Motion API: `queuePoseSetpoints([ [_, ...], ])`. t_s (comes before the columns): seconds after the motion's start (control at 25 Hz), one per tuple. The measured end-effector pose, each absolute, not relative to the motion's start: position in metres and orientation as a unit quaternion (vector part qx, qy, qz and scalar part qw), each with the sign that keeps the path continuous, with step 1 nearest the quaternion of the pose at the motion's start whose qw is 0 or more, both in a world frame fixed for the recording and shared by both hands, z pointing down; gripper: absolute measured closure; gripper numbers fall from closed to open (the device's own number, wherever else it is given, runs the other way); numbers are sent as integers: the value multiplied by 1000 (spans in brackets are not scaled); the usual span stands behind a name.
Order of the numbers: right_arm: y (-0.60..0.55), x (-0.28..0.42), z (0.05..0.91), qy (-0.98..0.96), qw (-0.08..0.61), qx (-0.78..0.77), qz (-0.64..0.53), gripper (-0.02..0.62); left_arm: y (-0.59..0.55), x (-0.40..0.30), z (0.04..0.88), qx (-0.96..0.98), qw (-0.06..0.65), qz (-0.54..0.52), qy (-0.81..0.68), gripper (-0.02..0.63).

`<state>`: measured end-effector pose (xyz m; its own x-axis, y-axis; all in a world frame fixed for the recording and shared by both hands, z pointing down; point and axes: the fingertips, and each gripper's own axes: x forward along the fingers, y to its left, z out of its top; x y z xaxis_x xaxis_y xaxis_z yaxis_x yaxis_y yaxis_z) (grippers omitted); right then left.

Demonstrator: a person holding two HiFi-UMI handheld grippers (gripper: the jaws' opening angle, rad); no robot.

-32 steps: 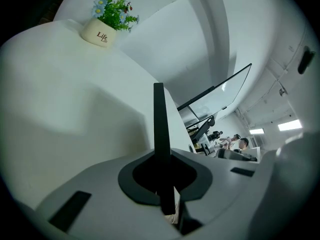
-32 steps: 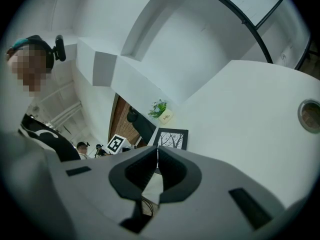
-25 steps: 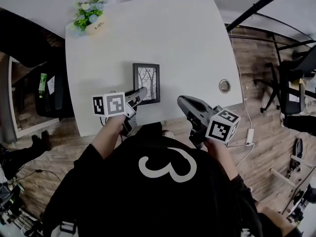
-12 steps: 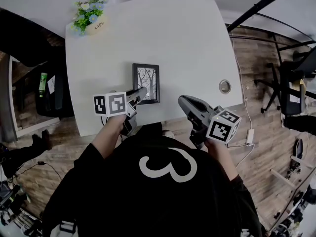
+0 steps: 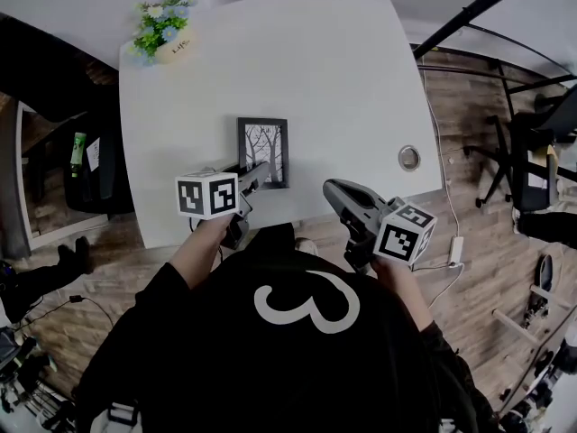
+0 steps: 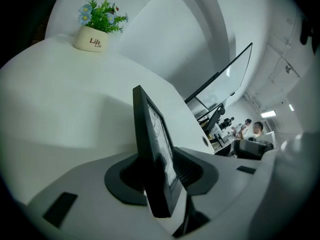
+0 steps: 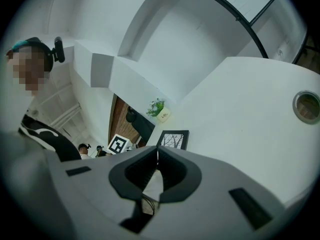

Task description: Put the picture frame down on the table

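1. Step: release. The left gripper (image 6: 160, 173) jaws have just been opening and are now part-open. The near edge of the picture frame (image 5: 264, 152) is between them, and the pads look off it.
2. Frame is on the table (image 5: 315, 70) near the front edge. Can't tell if it lies fully flat.
3. Right gripper (image 7: 157, 158): jaws together, empty, apart from frame.
4. Next, est.: back the left gripper straight out w/o snagging the frame.
5. Room: flower pot (image 5: 163, 36) and cable hole (image 5: 409, 158) are well clear.

The bench (image 5: 343, 70) is open save the flower pot (image 5: 162, 36) at its far-left corner and the picture frame (image 5: 263, 152) near the front; the round port (image 5: 409, 158) seems flush.
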<state>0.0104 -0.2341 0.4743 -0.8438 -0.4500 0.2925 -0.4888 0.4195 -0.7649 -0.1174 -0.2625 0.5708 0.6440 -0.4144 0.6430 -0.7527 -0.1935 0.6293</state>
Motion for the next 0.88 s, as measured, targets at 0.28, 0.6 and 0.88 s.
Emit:
queuePoseSetpoints([
  [0.28,-233,12,481,-841,16,275,465,571,-261,-120,577,750,494,188,-397,454],
  [0.6,-231,11,482,-838,23,275,470,571,-259,-121,580,751,485,202,-401,426],
  [0.88,-229,11,482,-838,22,272,473,571,-258,-117,578,755,470,218,-402,414],
])
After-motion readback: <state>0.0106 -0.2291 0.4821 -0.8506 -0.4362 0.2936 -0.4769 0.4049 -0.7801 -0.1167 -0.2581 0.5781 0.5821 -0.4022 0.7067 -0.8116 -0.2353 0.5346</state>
